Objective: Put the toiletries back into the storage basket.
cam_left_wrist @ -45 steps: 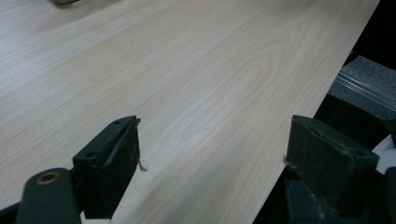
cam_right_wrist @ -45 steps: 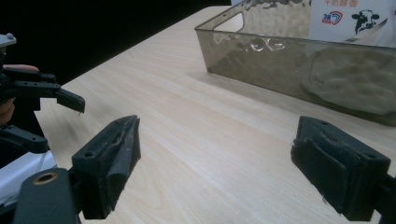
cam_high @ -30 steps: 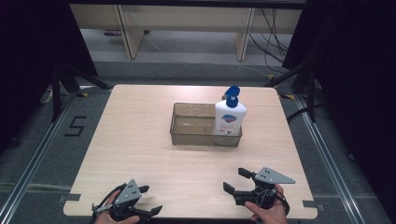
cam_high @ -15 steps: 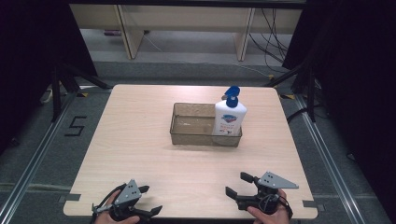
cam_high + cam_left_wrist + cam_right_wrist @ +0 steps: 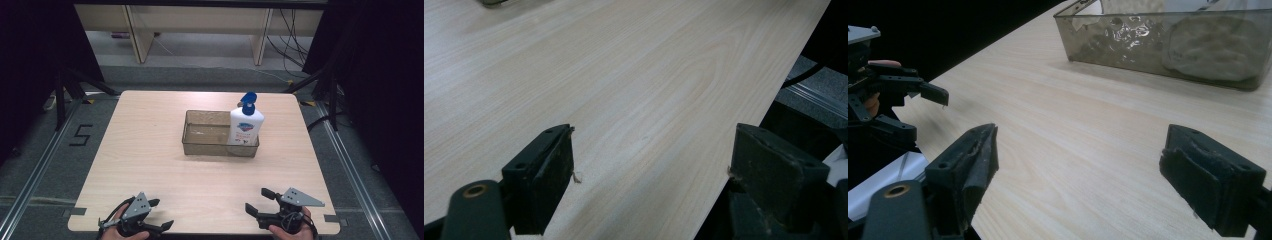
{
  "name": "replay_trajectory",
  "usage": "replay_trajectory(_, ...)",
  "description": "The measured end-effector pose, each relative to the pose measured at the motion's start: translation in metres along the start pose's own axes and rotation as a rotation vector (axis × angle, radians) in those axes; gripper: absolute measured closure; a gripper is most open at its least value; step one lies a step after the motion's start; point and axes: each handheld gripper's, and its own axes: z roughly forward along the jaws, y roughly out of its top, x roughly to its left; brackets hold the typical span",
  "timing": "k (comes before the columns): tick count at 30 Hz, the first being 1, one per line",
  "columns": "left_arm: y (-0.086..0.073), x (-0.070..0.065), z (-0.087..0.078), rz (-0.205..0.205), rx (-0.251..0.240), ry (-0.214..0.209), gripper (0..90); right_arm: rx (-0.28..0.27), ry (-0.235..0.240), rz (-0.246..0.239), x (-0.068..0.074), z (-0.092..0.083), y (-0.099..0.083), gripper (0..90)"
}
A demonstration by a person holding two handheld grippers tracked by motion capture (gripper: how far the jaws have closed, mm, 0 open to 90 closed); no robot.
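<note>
Plainly the upright bottle (image 5: 246, 124) stands in the bin (image 5: 220, 134) straight ahead of the nearer right gripper (image 5: 260, 202); both grippers' jaws gape wide.

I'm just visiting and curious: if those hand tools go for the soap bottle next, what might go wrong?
The soap bottle stands tall at the right end of the clear tray, so a nudge could tip it. The tray wall may block a low grip. Both tools, left tool and right tool, are open at the near edge, a long reach away.
</note>
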Motion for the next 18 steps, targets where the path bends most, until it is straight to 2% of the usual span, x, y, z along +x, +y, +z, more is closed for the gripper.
replay_trajectory(1,0.0,0.001,-0.001,0.008,0.01,0.001,17.1,0.007,0.016,0.013,0.001,-0.001,0.0,15.6)
replay_trajectory(2,0.0,0.0,0.0,0.007,0.007,0.001,17.0,0.019,0.001,0.023,0.002,-0.002,-0.001,15.6)
replay_trajectory(3,0.0,0.0,0.0,0.006,0.003,0.002,17.1,0.016,0.006,0.001,0.0,-0.003,-0.001,15.6)
replay_trajectory(6,0.0,0.0,0.0,0.007,0.002,0.008,17.1,0.013,-0.002,0.001,0.001,-0.004,-0.004,15.6)
replay_trajectory(7,0.0,0.0,0.0,0.007,0.003,0.007,17.1,0.018,0.011,0.036,0.003,-0.005,-0.004,15.6)
replay_trajectory(8,0.0,-0.001,0.001,0.001,-0.007,0.002,17.1,0.003,0.008,0.004,0.001,-0.005,-0.005,15.6)
replay_trajectory(10,0.0,0.0,0.001,0.011,-0.001,0.006,17.0,0.01,-0.004,-0.001,0.0,-0.007,-0.005,15.6)
replay_trajectory(11,0.0,0.001,0.0,0.027,0.02,0.009,17.0,0.023,-0.001,0.035,0.002,-0.008,-0.006,15.6)
replay_trajectory(12,0.0,0.001,0.001,0.027,0.012,0.008,17.0,0.018,0.0,0.013,0.0,-0.009,-0.007,15.6)
replay_trajectory(14,0.0,0.001,0.0,0.029,0.023,0.01,17.0,0.02,-0.009,0.021,0.0,-0.01,-0.008,15.6)
replay_trajectory(15,0.0,0.001,0.0,0.029,0.019,0.009,17.0,0.016,-0.01,0.01,-0.001,-0.011,-0.008,15.6)
replay_trajectory(16,0.0,-0.001,0.001,0.008,0.003,0.004,17.0,0.014,-0.01,0.022,-0.001,-0.013,-0.009,15.6)
replay_trajectory(17,0.0,-0.001,0.001,0.008,0.004,0.003,17.0,0.014,-0.009,0.019,-0.002,-0.014,-0.009,15.6)
replay_trajectory(18,0.0,-0.001,0.001,0.009,0.005,0.003,17.0,0.018,-0.01,0.039,0.0,-0.015,-0.01,15.6)
